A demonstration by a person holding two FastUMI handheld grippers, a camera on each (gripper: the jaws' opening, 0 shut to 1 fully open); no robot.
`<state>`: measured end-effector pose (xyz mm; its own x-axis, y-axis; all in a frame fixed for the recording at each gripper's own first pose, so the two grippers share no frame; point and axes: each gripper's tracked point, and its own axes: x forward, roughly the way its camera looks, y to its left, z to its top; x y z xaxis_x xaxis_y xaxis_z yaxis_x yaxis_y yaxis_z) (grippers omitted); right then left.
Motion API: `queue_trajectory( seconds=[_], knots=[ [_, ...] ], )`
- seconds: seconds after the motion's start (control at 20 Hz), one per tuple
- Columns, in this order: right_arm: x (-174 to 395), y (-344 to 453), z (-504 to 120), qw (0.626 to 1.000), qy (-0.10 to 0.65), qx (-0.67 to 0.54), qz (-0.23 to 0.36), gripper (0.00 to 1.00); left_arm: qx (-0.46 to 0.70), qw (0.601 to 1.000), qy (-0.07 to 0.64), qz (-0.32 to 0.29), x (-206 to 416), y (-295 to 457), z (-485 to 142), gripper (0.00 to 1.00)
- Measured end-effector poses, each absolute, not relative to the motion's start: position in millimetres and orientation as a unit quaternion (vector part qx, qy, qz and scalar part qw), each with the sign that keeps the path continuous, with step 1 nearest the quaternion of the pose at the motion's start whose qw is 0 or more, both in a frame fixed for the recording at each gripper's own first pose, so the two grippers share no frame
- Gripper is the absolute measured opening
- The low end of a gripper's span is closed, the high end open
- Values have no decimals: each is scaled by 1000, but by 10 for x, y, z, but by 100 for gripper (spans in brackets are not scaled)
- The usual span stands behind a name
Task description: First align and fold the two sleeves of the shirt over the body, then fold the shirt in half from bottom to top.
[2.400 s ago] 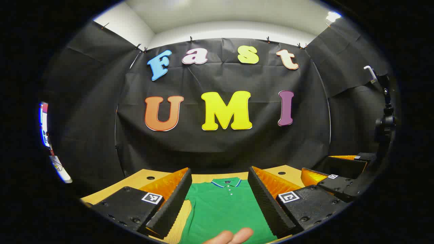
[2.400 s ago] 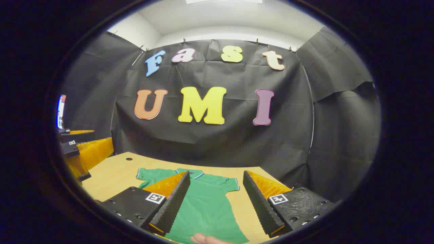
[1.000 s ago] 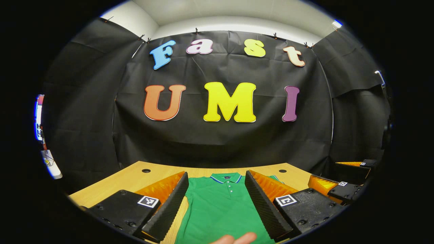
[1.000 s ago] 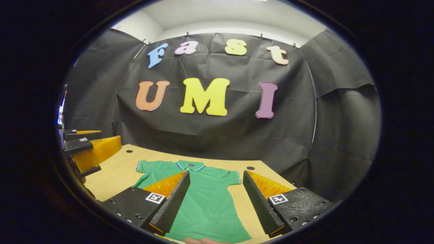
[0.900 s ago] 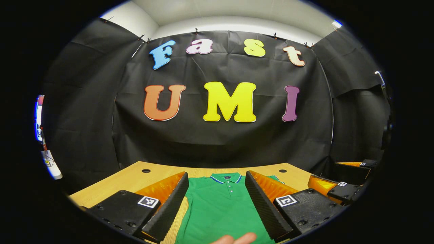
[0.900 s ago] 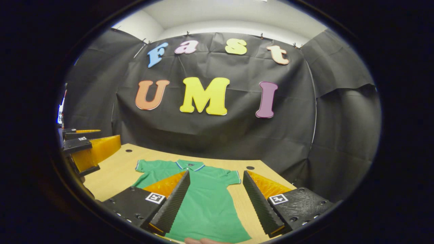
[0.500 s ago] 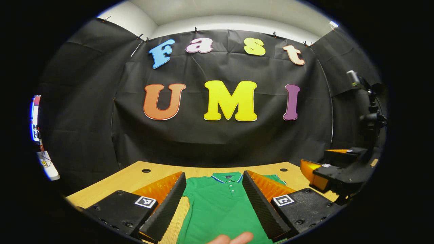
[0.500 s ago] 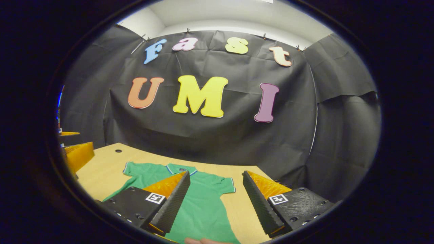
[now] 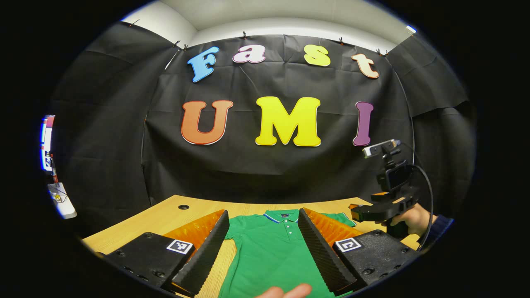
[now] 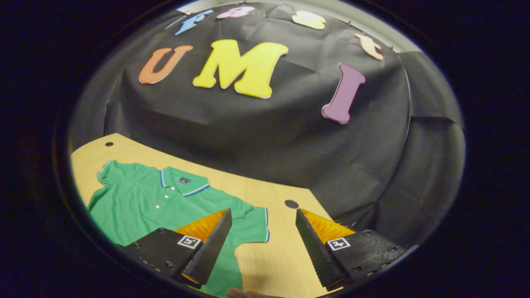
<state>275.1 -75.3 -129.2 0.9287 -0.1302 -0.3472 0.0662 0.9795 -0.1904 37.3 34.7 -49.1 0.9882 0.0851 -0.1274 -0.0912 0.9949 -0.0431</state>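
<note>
One green polo shirt (image 9: 271,252), two grippers, both held wide.

The knit shirt lies flat on the pale wooden table (image 10: 273,260), both short sleeves spread. Left gripper (image 9: 263,248) and right gripper (image 10: 261,244) spread their ridged wedge fingers, gripping nothing.

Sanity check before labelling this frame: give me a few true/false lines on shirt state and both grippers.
1. The green shirt lies flat on the wooden table, collar toward the cloth wall. True.
2. Both sleeves are already folded over the body. False: the sleeve near the right gripper lies spread out on the table.
3. The right gripper is shut on that sleeve. False: its jaws stand open, nothing between them.
4. The left gripper is open, shirt showing between its fingers. True.
5. In the left gripper view, a hand holds the other gripper. True.
</note>
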Motion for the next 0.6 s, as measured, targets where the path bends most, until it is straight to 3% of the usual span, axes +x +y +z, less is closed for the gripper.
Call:
queue_trajectory(
  seconds=[0.25, 0.6],
  knots=[
    [3287, -902, -2115, 956, 285, 30, -58, 96, -11, 995, 84, 54, 471, 339, -673, 100],
    [3523, -989, -2484, 939, 330, 81, -48, 90, 2, 990, 127, 58, 664, 297, -1063, 100]
  ],
)
